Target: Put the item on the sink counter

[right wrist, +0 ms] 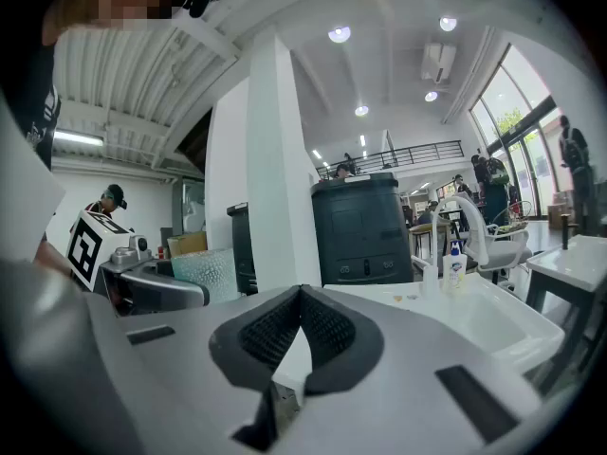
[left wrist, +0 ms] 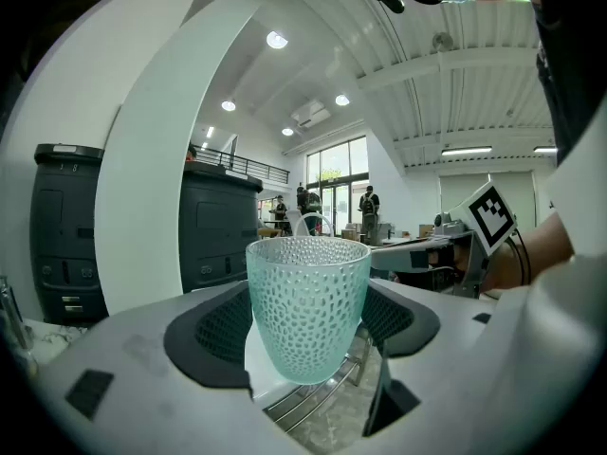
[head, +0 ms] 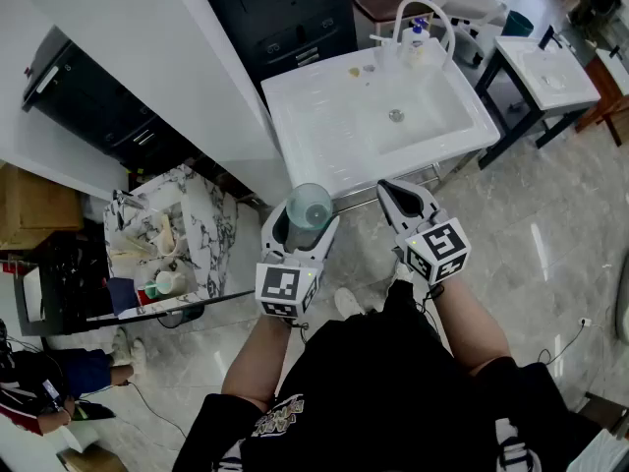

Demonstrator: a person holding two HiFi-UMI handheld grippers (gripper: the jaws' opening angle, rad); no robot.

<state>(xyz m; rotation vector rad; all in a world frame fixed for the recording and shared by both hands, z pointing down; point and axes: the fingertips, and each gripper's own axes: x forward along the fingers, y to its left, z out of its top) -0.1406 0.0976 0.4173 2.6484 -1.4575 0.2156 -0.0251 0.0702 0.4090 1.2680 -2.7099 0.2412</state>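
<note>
My left claw (head: 303, 226) pinches a pale green dimpled glass cup (head: 309, 207). Its jaws are spread wide around the cup's body, with a ribbed pad pressed to each side. In the left gripper view the cup (left wrist: 307, 306) stands upright between the pads, mouth up and base down, so its long axis runs vertical. It hangs in the air above the floor, just short of the front edge of the white sink worktop (head: 314, 116).

That is the relation I steer by. The worktop lies straight ahead of the left claw and, as I judge it, somewhat lower. The flat ribbed stretch to the left of the basin (head: 413, 116) is the nearest bare surface on that line. The tap (head: 425, 13) and a small bottle (head: 419, 33) stand at the far rim, well clear of that stretch.

My right claw (head: 407, 197) is pressed together with nothing between its pads. It sits beside the left one, nearer the basin side. The left hand carries the cup and is in line with the flat stretch, so I would judge the move to be a forward reach, keeping the cup level, then lowering it base-first.
</note>
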